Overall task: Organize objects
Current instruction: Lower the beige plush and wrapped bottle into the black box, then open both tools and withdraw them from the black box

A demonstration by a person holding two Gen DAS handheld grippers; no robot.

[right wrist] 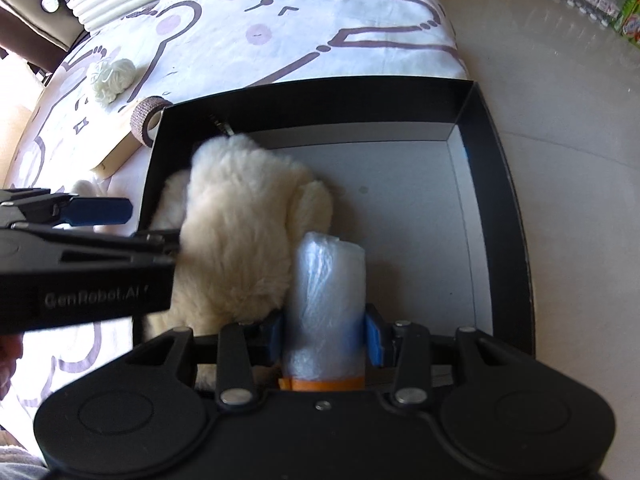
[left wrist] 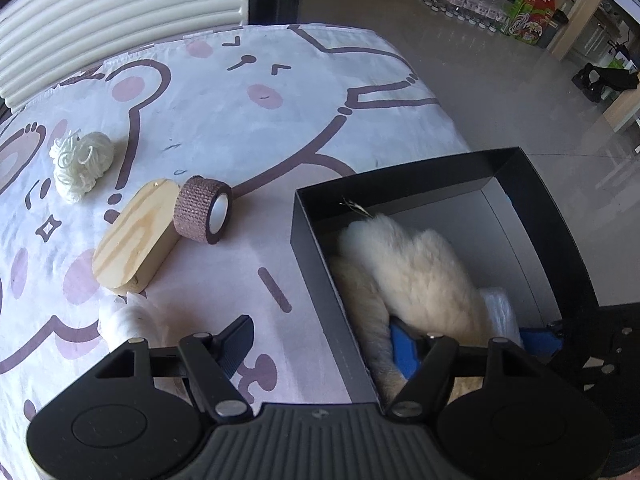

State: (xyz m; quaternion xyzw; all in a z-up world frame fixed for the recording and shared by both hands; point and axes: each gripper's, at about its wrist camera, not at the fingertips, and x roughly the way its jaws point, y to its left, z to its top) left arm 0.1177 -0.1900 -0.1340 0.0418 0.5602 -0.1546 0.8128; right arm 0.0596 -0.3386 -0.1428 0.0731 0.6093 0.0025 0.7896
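Observation:
A black box (left wrist: 320,248) (right wrist: 496,184) with a grey floor sits at the right edge of the table. Inside it lies a fluffy cream plush piece (left wrist: 416,268) (right wrist: 240,216). My right gripper (right wrist: 324,332) is shut on a clear plastic roll (right wrist: 326,292) with an orange band, held upright over the box beside the plush; the roll (left wrist: 498,304) shows faintly in the left wrist view. My left gripper (left wrist: 320,344) (right wrist: 144,224) is open and straddles the box's left wall, one finger outside it and the other against the plush.
On the bear-print cloth (left wrist: 248,128), left of the box, lie a brown glitter tape roll (left wrist: 204,210), an oval wooden block (left wrist: 134,236), a white yarn ball (left wrist: 82,164) and a white lump (left wrist: 120,316). Floor (left wrist: 520,112) drops away on the right.

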